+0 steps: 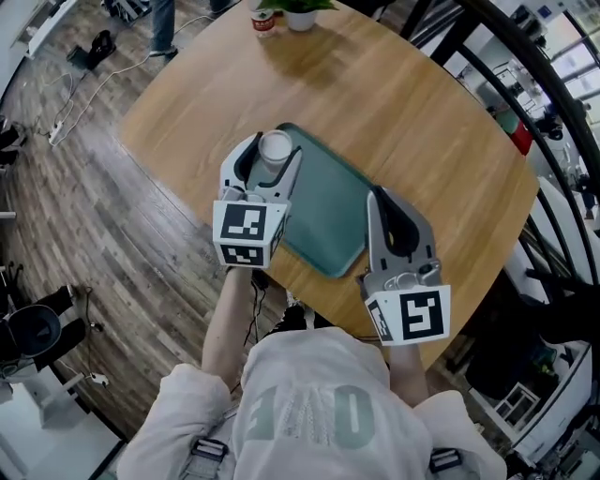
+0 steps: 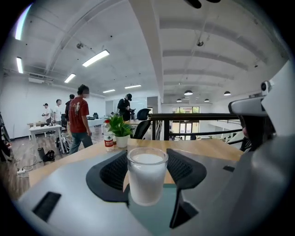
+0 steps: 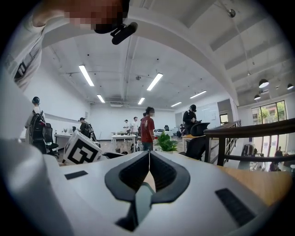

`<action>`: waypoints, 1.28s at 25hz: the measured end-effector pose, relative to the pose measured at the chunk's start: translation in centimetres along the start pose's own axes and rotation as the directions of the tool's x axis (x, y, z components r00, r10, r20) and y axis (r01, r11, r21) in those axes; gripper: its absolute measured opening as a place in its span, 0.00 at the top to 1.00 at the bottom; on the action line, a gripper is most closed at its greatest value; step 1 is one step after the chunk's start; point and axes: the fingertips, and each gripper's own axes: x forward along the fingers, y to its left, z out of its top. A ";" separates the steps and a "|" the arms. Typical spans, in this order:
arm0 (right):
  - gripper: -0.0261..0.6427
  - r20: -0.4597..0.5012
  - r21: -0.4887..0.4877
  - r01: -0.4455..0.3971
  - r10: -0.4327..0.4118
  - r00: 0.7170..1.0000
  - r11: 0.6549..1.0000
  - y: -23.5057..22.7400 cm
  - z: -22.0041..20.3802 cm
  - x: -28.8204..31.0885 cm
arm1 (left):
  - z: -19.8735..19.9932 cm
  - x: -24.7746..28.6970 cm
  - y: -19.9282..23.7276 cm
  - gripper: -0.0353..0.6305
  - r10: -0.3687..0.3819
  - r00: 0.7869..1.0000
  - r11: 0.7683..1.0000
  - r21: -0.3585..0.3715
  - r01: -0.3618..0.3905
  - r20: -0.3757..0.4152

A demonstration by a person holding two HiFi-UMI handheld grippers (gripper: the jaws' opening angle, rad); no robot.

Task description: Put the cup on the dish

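- While looking down in the head view, seeing the left gripper point(image 1: 270, 159) clamping its jaws on the white cup point(image 1: 276, 148) over the far left corner of the green dish point(image 1: 330, 220).
- Not telling from up there whether resting on the dish or hanging just above it.
- Showing more in the left gripper view: black pads point(image 2: 113, 173) pressing against both sides of the cup, green dish lying right under its base.
- Holding nothing in the right gripper point(image 1: 378, 199), poised over the near right edge of the dish; jaws meeting flat together in the right gripper view.
- Appearing in the gripper views only: people point(image 2: 78, 117) standing well beyond the dish, and a black railing point(image 2: 198, 116).
- Standing far beyond the dish on the table point(image 1: 412, 103): a potted plant point(image 1: 300, 15) and a bottle point(image 1: 264, 21) bearing a red label, print too small for reading.
- Carrying black-and-white square patterns on the marker cubes point(image 1: 248, 230), no letters; faint large figures on the shirt point(image 1: 314, 403), not clearly legible.
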 end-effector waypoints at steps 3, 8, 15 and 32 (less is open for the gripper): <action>0.93 -0.032 0.015 0.028 -0.028 0.999 0.999 -1.8 -1.3 0.1 | -2.2 3.2 0.4 0.54 0.001 0.998 1.000 0.003 -0.001 -0.059; 0.93 -0.077 0.035 0.058 -0.055 0.996 0.998 -3.9 -3.2 0.4 | -5.2 7.2 1.4 0.54 0.016 0.991 1.000 -0.002 -0.016 -0.134; 0.93 -0.102 0.054 0.067 -0.061 0.993 0.996 -5.1 -4.6 1.1 | -8.0 10.1 1.8 0.54 0.021 0.977 0.999 -0.038 -0.029 -0.212; 0.93 -0.100 0.052 0.042 -0.037 0.994 0.998 -3.5 -4.2 1.6 | -10.9 10.1 2.2 0.54 0.023 0.967 0.995 -0.084 -0.046 -0.253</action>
